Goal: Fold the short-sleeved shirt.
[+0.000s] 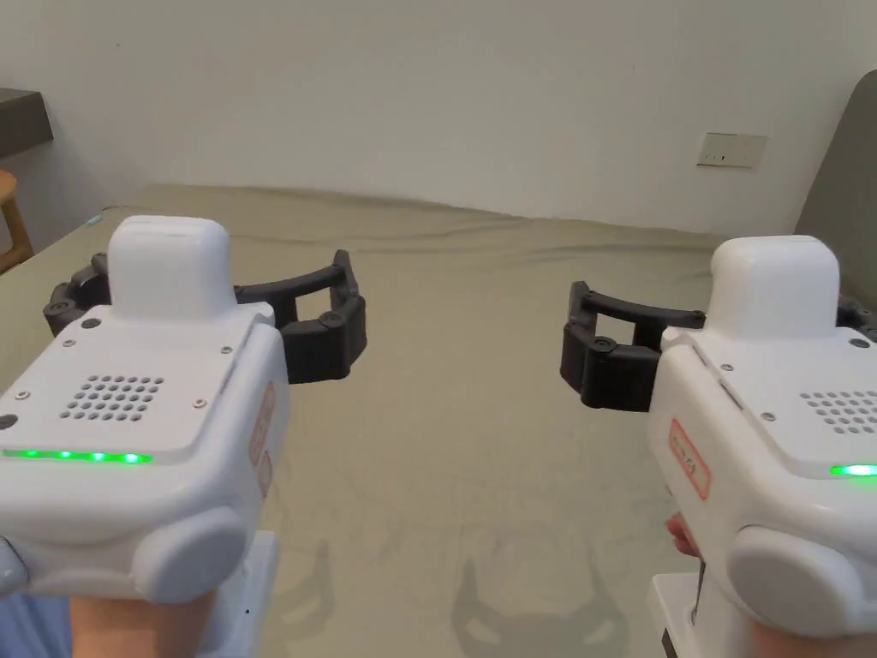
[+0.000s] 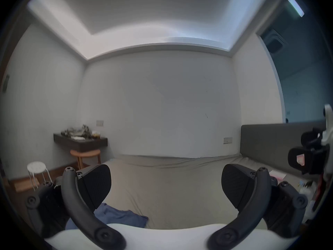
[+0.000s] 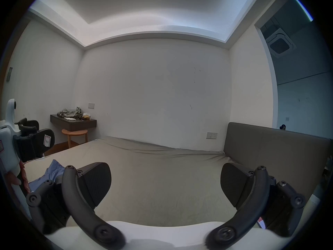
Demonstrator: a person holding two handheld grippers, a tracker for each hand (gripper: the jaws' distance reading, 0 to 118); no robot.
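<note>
Both white-bodied, black-jawed tools hover over the olive-sheeted bed (image 1: 445,411). The left hand-held gripper (image 2: 165,185) and right hand-held gripper (image 3: 165,183) gape wide (nothing held). The crumpled blue short-sleeved shirt (image 2: 119,217) lies at seven o'clock of the left one.

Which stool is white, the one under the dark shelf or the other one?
The white metal-legged stool standing apart on the floor. The round wooden stool under the dark wall shelf is orange-brown.
</note>
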